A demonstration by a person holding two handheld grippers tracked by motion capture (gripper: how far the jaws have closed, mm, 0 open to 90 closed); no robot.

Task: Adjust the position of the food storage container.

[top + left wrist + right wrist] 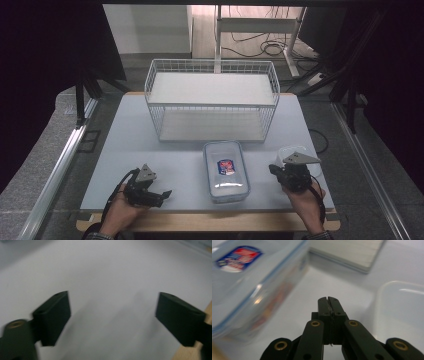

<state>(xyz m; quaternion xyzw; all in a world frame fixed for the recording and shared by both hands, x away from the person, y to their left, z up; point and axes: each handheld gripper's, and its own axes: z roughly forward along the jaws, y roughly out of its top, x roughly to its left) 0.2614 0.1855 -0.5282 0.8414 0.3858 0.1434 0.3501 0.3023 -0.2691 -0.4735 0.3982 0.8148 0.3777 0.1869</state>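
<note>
Left gripper [159,194] with jaws apart over bare table [150,150], right gripper [329,301] with jaws pressed together, empty, between lidded plastic container [226,171] and small clear tub [402,307].

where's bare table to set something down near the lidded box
Widest bare patch: left of the lidded box, between the wire basket and the left gripper. Right of it is crowded: a small clear tub and the right gripper.
</note>
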